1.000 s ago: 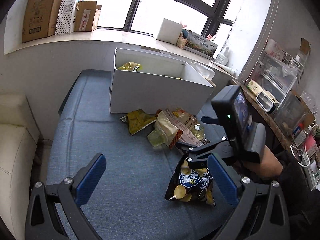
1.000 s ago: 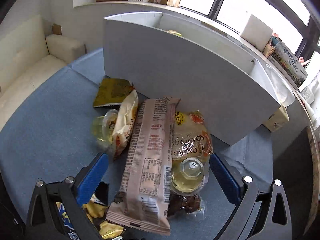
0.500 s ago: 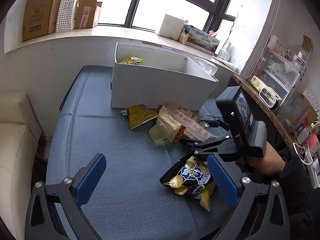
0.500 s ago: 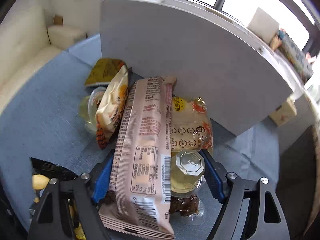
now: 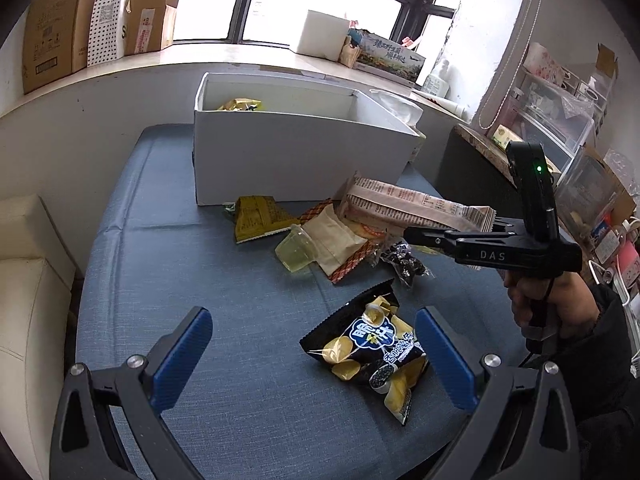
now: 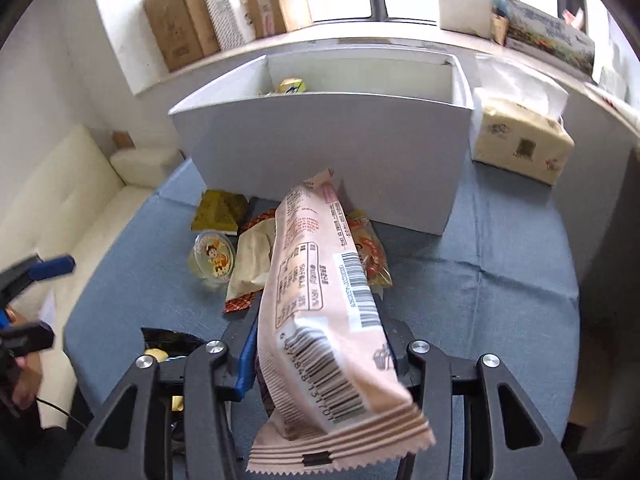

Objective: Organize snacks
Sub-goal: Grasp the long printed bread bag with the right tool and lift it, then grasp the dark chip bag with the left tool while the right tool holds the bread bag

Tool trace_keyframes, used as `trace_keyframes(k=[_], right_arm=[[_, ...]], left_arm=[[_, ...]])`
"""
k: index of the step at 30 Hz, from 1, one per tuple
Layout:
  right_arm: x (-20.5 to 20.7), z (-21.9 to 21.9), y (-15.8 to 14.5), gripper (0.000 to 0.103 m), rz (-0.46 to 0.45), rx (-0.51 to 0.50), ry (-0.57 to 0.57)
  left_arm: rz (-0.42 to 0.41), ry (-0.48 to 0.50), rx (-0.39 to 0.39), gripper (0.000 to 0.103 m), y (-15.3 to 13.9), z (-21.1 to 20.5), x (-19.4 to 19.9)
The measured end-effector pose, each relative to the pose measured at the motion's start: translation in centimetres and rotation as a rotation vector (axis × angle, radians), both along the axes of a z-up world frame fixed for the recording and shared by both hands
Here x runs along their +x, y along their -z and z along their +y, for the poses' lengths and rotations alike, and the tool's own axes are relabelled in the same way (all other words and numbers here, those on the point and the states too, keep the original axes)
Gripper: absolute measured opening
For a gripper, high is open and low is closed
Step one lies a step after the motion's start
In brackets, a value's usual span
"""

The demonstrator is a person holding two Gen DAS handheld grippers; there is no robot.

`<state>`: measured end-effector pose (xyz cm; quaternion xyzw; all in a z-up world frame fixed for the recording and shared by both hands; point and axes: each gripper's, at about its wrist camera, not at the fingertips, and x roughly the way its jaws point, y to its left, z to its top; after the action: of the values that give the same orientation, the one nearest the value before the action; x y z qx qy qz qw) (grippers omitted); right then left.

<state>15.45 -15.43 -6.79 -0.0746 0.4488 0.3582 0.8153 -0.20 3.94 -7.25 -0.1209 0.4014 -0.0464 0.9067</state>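
The right tongs point(image 6: 320, 364) are closing on a long, flat, pale pink foil wrapper point(image 6: 320, 312) with printed barcodes and crimped, serrated end seals; the pads press its sides and the package is lifted clear of the pile, its far end pointing toward the white cardboard box point(image 6: 320, 140) ahead. Below that far end lie a cream-and-red crinkled pouch point(image 6: 252, 256), a round clear jelly cup point(image 6: 212, 260) with a cartoon lid, a flat olive-gold sachet point(image 6: 218, 210) and an orange-printed packet point(image 6: 370, 256), all on the blue woven fabric counter point(image 6: 480, 280). The left tongs point(image 5: 316, 360) stand spread wide with ribbed blue pads, gripping nothing. Between them, just beside the right-hand pad, lies a glossy black chip bag point(image 5: 372, 352).
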Motion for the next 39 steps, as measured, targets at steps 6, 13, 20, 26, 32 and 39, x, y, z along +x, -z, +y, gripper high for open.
trace_keyframes(k=[6, 13, 20, 26, 32, 39], right_arm=[[0.3, -1.0, 2.8, 0.053, 0.06, 0.002, 0.015], [-0.2, -3.9, 3.4, 0.054, 0.101, 0.02, 0.053], [-1.5, -4.4, 4.1, 0.078, 0.058, -0.088, 0.011], [-1.3, -1.7, 4.9, 0.082, 0.0, -0.175, -0.012], [-1.6, -1.2, 4.4, 0.052, -0.017, -0.143, -0.031], [-2.6, -4.9, 3.5, 0.05, 0.019, -0.043, 0.014]], left_arm=[[0.019, 0.015, 0.015, 0.103, 0.4, -0.8, 0.4], [0.03, 0.016, 0.015, 0.103, 0.7, -0.7, 0.5], [0.038, 0.029, 0.017, 0.103, 1.1, -1.1, 0.8], [0.038, 0.029, 0.029, 0.103, 1.0, -1.2, 0.7], [0.044, 0.023, 0.023, 0.103, 1.2, -1.0, 0.6], [0.044, 0.046, 0.032, 0.103, 1.3, -1.7, 0.8]])
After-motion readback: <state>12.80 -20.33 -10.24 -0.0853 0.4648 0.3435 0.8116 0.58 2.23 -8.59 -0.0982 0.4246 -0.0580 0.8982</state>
